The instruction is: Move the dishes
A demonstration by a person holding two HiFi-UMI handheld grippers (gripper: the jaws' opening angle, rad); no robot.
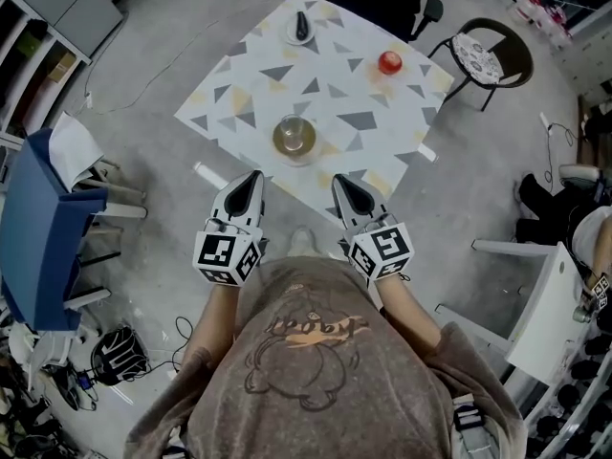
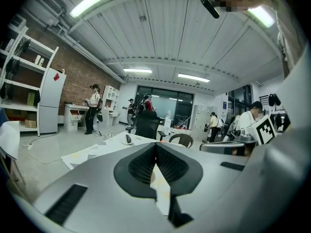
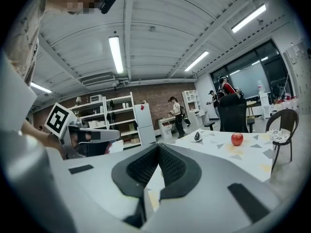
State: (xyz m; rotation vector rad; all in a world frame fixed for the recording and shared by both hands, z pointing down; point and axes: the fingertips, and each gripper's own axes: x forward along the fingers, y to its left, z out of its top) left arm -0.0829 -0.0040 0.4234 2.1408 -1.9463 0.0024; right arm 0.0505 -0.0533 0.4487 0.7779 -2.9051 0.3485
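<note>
A low table (image 1: 239, 94) under a triangle-patterned cloth bears three things. A brown plate with a clear glass bowl on it (image 1: 294, 138) sits near the front edge. A small white plate with a dark object (image 1: 300, 29) lies at the far corner. A red apple (image 1: 389, 62) rests at the right. My left gripper (image 1: 256, 176) and right gripper (image 1: 340, 180) hover side by side just short of the table's near edge, both shut and holding nothing. The apple (image 3: 236, 139) and the small plate (image 3: 197, 137) show in the right gripper view, and the small plate (image 2: 127, 140) in the left gripper view.
A black chair with a patterned cushion (image 1: 492, 57) stands at the table's right corner. A blue seat (image 1: 38, 228) stands at the left, white furniture (image 1: 540, 314) at the right. Cables lie on the floor. Several people (image 2: 92, 108) stand far behind the table, beside white shelves (image 3: 104, 118).
</note>
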